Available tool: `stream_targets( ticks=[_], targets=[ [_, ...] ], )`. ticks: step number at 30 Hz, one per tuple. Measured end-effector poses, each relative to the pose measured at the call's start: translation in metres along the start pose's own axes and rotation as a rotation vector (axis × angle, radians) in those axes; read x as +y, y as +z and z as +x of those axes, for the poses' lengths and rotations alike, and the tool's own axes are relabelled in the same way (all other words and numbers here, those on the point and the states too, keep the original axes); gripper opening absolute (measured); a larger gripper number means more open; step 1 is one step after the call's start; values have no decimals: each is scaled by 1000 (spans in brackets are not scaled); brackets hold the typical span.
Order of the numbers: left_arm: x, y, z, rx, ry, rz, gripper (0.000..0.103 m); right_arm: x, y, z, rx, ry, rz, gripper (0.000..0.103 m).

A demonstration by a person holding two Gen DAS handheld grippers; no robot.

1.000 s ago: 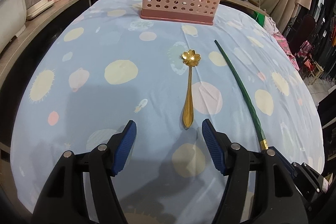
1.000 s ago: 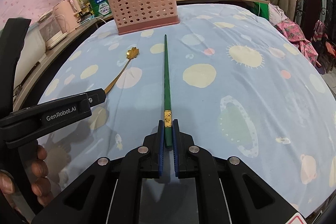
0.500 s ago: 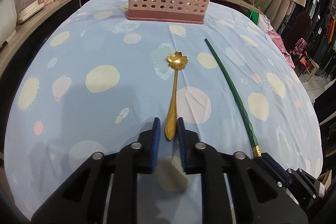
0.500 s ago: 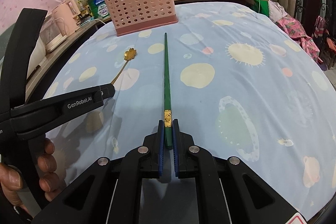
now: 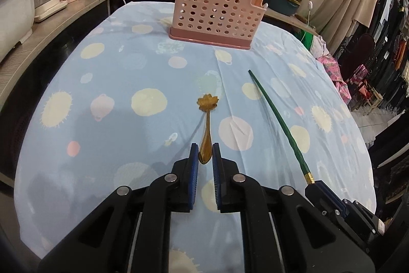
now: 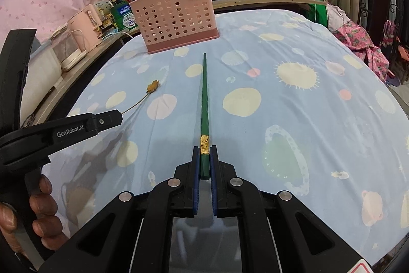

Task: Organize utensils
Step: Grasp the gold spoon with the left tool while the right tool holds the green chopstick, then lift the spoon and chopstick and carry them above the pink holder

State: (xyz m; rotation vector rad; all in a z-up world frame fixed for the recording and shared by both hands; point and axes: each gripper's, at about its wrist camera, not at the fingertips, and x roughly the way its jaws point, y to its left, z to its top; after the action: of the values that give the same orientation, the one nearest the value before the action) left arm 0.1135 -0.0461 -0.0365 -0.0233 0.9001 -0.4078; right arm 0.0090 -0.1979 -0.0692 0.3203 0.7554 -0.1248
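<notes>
Both pick-ups look done, and the carry to the pink perforated utensil holder (image 5: 216, 14) is the step in hand. The left gripper (image 5: 205, 154) is clamped on the handle end of the gold flower-bowled spoon (image 5: 207, 119), which juts forward clear of the tablecloth (image 5: 115, 68) — its shadow falls off to one side. The right gripper (image 6: 204, 160) is pinched on the butt of the green chopstick (image 6: 204, 99) (gold band just ahead of the pads). Each long axis runs straight out along the fingers, tip and bowl toward the holder. Next, I judge, each must be swung upright over the holder — then released.
</notes>
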Motion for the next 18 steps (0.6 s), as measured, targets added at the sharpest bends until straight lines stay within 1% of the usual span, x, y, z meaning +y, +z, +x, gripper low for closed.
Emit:
stream_targets(
  ticks=[7,8,9,14,18],
  targets=[
    [6,18,-30,-67,-14,-9,9,5,18,-26,-71,35,10,7],
    [6,21,-34,-75,-15,-9,7,6,22,-30,-83,41,13,7],
    [7,23,-37,-81,-17,-8,1,6,26,-34,-96,47,16,7],
    [6,33,-47,-106,-22,10,1,7,46,-49,-154,66,17,7],
    [5,42,-51,-105,-38,16,1,7,67,-58,-198,79,21,7]
  ],
)
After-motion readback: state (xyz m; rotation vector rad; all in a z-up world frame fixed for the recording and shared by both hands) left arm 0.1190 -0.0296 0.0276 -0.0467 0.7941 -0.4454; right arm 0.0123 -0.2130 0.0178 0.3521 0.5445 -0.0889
